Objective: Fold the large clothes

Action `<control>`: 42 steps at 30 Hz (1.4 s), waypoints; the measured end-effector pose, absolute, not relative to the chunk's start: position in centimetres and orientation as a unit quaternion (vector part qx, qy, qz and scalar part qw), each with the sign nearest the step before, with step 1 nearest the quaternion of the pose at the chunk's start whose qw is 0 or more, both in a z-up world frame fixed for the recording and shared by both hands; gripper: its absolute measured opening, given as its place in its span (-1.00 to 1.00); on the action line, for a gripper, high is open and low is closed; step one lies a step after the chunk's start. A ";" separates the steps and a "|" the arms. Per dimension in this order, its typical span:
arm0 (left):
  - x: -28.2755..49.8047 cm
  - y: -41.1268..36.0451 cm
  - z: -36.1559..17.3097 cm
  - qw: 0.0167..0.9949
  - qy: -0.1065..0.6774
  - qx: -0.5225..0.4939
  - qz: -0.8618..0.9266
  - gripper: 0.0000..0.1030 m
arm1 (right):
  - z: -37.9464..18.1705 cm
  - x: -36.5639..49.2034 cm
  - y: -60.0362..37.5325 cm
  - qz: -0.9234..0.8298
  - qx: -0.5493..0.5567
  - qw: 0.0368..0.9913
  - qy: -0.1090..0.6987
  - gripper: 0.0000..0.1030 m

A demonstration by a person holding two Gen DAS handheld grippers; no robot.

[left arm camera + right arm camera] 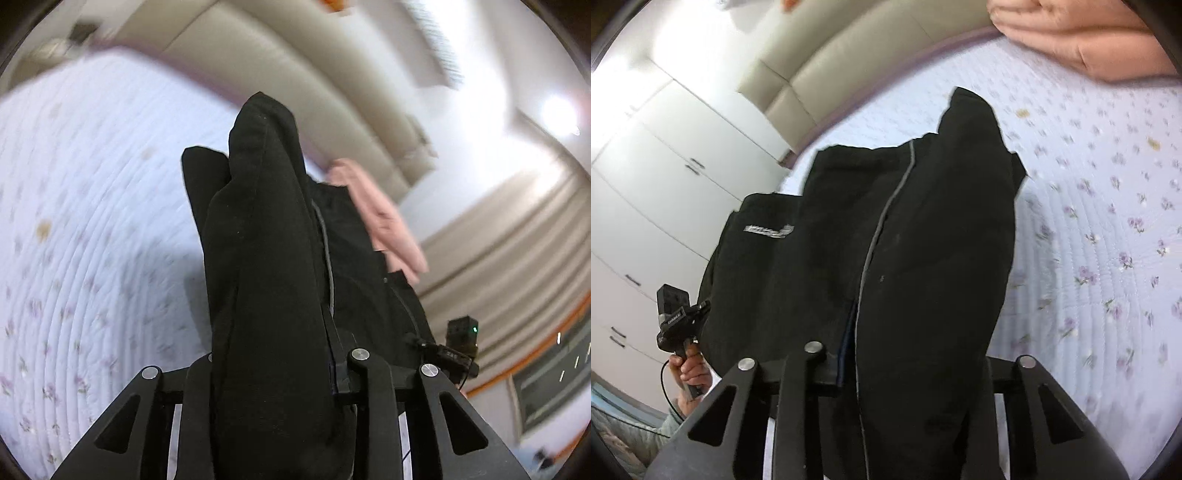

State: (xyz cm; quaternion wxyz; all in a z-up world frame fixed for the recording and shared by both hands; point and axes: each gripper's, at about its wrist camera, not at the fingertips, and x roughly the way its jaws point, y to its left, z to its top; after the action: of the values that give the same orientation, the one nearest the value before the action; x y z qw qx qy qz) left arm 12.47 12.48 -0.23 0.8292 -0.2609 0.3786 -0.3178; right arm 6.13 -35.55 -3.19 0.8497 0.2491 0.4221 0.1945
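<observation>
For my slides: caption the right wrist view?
Right gripper clamps black garment lifted above floral quilt.

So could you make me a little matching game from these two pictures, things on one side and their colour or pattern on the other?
Things:
1. garment held in both claws
2. bedspread
3. cloth lying at the far edge of the bed
4. wardrobe doors

Colours:
A. pink
B. plain white
C. black with a thin grey stripe
D. white with small purple flowers

Pairs: 1-C, 2-D, 3-A, 4-B
</observation>
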 end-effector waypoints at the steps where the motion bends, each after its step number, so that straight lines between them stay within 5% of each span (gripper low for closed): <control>1: 11.5 12.2 1.0 0.833 0.368 -0.252 -0.328 -0.41 | -2.5 5.6 -34.9 0.196 0.241 0.851 0.423 -0.36; 8: 4.6 12.8 7.5 0.840 0.336 -0.232 -0.359 -0.41 | 6.1 -2.6 -28.8 0.186 0.143 0.872 0.429 -0.37; 13: -2.2 17.6 7.1 0.839 0.357 -0.239 -0.335 -0.42 | 9.3 -7.4 -28.0 0.179 0.152 0.873 0.427 -0.37; 22: -2.0 22.1 -4.5 0.739 0.600 -0.254 -0.172 -0.23 | 0.8 -8.7 -26.7 0.126 0.187 0.833 0.505 -0.36; 25: -1.4 25.4 -7.6 0.686 0.631 -0.331 -0.144 -0.18 | -2.1 -9.0 -29.7 0.069 0.237 0.809 0.533 -0.17; 30: -1.9 30.2 -4.1 0.744 0.582 -0.317 -0.087 -0.18 | -4.5 -11.0 -35.3 0.016 0.340 0.768 0.543 0.12; 37: -2.6 27.6 4.6 0.827 0.504 -0.220 -0.117 -0.21 | 2.7 -11.3 -31.9 -0.035 0.242 0.833 0.496 0.16; 42: -4.4 21.5 4.0 0.833 0.508 -0.163 -0.145 -0.21 | 4.5 -11.1 -21.1 0.025 0.160 0.853 0.496 0.16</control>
State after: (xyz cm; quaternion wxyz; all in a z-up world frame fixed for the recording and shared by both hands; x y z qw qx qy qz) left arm -4.35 21.54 4.00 0.8332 -0.1631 0.5082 -0.1448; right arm -11.13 -21.13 4.46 0.8532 0.1599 0.4958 0.0249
